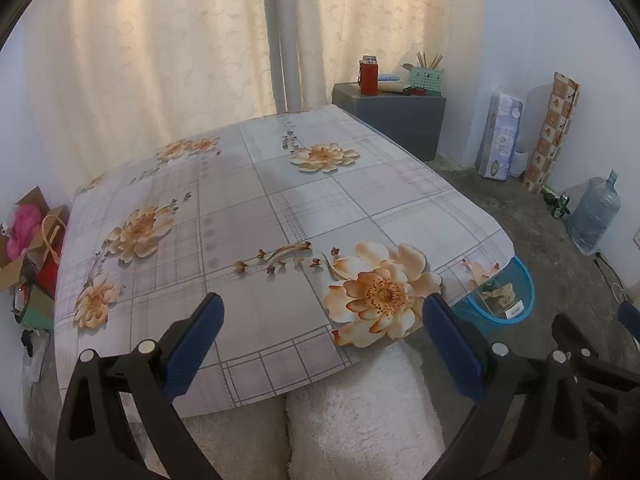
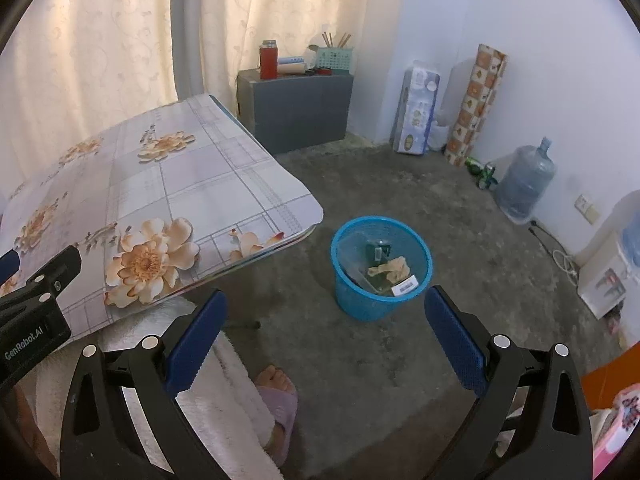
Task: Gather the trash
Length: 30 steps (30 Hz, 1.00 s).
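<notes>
Both tongs stand wide apart and hold nothing. Left tongs [image 1: 322, 334] hang over the near edge of the surface [image 1: 256, 200], which is covered by a checked cloth printed with orange flowers. Right tongs [image 2: 326, 328] hang over the bare concrete floor [image 2: 400, 360], off the surface's right corner, pointed toward a blue mesh bin [image 2: 380, 268] standing on the floor.

Trash lies inside the bin: a crumpled tan paper [image 2: 390, 269], a dark green packet [image 2: 378, 252] and a white slip with a barcode [image 2: 405, 286]. From the left wrist view the bin [image 1: 516, 312] is partly hidden under the overhanging cloth corner.

White fleecy legs of the seated person [image 1: 360, 412] show below the left tongs; a foot in a lilac slipper [image 2: 280, 404] rests on the floor near the right tongs.

Against the far wall: a grey cabinet [image 2: 294, 108] carrying a red flask [image 2: 268, 60], and a large water bottle [image 2: 526, 184] on the floor.
</notes>
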Available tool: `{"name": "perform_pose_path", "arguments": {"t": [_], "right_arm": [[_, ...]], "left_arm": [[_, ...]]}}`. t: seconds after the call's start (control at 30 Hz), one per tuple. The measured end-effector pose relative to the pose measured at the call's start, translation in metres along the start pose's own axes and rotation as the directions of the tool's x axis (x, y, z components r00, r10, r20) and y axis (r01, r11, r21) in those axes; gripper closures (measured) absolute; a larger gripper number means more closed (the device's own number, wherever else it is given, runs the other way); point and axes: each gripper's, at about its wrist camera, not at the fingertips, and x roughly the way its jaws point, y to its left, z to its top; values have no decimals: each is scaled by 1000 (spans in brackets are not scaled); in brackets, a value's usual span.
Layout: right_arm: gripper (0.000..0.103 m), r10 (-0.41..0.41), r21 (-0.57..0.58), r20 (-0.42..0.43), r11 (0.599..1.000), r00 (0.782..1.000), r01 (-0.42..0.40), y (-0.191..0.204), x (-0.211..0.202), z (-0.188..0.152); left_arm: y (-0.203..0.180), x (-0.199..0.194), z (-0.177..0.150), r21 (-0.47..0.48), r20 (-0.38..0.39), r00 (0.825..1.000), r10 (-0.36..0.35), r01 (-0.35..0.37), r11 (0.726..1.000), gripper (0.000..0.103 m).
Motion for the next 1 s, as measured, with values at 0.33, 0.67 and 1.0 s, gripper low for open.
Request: {"name": "perform_pose_path", "arguments": {"t": [0.33, 0.67, 1.0], "right_arm": [[8, 6, -11, -8, 1000, 1000, -6, 1, 1, -1], [8, -4, -10, 7, 1000, 1000, 4, 0, -4, 1], [8, 33, -46, 32, 998, 999, -31, 12, -8, 2]], "left_arm": [[-1, 1, 0, 9, -13, 1000, 8, -8, 1000, 6], [20, 3, -4, 25, -17, 998, 64, -64, 998, 6], [65, -3, -14, -19, -39, 985, 168, -168, 986, 6]]}}
